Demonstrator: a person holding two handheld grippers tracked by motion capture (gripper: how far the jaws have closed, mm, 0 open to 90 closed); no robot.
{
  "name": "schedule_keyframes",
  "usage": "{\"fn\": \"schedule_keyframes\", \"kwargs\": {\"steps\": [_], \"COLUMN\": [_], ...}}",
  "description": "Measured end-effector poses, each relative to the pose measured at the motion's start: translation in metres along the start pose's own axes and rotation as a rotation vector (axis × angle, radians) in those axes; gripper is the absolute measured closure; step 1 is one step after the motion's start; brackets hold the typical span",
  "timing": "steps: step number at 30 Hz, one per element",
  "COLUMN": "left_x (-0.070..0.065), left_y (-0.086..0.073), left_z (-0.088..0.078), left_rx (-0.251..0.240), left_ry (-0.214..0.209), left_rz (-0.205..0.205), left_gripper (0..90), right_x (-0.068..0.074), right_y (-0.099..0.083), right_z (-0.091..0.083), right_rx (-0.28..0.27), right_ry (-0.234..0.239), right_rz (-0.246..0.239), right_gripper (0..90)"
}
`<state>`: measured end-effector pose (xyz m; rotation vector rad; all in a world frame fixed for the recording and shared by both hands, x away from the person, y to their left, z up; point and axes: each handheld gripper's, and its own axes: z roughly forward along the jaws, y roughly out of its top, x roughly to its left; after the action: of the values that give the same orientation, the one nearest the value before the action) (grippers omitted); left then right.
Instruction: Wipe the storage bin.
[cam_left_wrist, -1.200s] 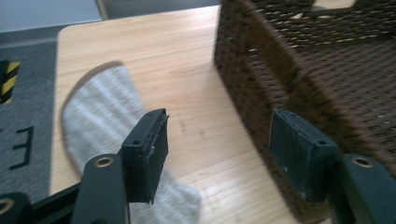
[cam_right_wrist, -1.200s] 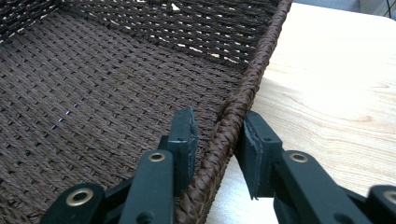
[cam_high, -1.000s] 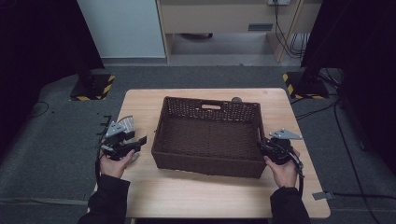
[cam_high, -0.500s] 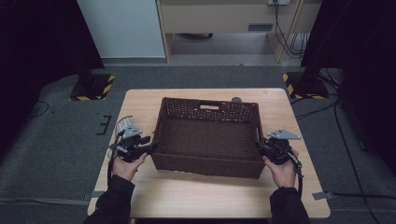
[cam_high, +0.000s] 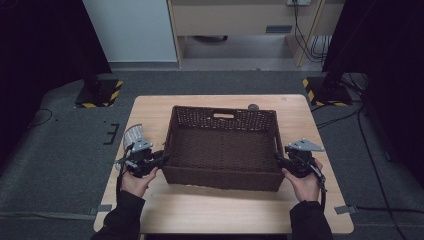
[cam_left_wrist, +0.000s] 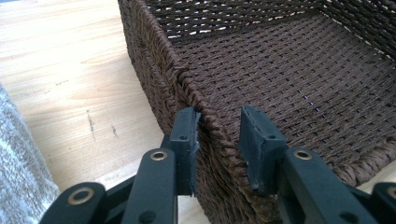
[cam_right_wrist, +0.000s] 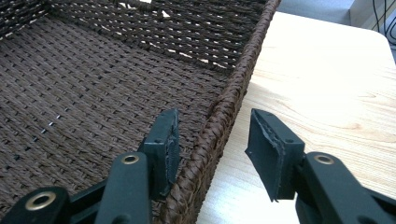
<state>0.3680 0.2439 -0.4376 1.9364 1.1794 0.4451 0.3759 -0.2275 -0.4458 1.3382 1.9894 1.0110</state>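
Observation:
A dark brown woven basket (cam_high: 223, 118) stands empty in the middle of the wooden table (cam_high: 215, 210). My left gripper (cam_high: 163, 157) straddles the basket's left wall near the front corner. In the left gripper view its jaws (cam_left_wrist: 218, 135) have just been closing, and both pads now press on the wall's rim (cam_left_wrist: 212, 126). My right gripper (cam_high: 278, 159) straddles the right wall. In the right gripper view its jaws (cam_right_wrist: 212, 140) have just been opening: the inner pad sits by the wall (cam_right_wrist: 224, 107), and the outer pad (cam_right_wrist: 268, 154) stands clear of it over bare table.
A pale grey striped cloth (cam_high: 132, 135) lies at the table's left edge, just behind my left hand. A small dark round thing (cam_high: 253, 106) sits by the far edge. Two stands with yellow-black bases (cam_high: 100, 95) (cam_high: 325, 92) flank the table's far side.
My left gripper moved right onto the basket's left wall and its jaws closed on it. The right gripper stayed in place and its jaws spread apart off the right wall.

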Motion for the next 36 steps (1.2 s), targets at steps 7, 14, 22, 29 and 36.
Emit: {"fn": "schedule_keyframes", "kwargs": {"steps": [7, 14, 22, 29, 36], "left_x": [-0.005, -0.011, -0.001, 0.013, 0.01], "left_y": [-0.003, -0.006, 0.0, 0.017, 0.019], "left_z": [-0.004, -0.007, -0.015, -0.012, 0.011], "left_rx": [-0.001, -0.004, -0.046, -0.071, -0.019], "left_ry": [0.0, -0.005, 0.002, 0.032, 0.024], "left_rz": [0.006, 0.008, -0.017, -0.041, -0.017], "left_gripper": [65.3, 63.9, 57.6, 52.2, 55.8], "right_x": [-0.002, 0.005, 0.003, 0.001, -0.002], "right_y": [0.005, 0.009, 0.006, 0.008, 0.01], "right_z": [-0.009, -0.011, -0.009, -0.004, 0.0], "right_rx": [-0.046, -0.053, -0.013, -0.011, -0.018], "right_ry": [0.009, 0.036, 0.007, -0.013, -0.006], "right_rz": [0.009, 0.002, 0.005, 0.019, 0.016], "right_gripper": [49.1, 49.4, 65.0, 73.4, 73.9]}}
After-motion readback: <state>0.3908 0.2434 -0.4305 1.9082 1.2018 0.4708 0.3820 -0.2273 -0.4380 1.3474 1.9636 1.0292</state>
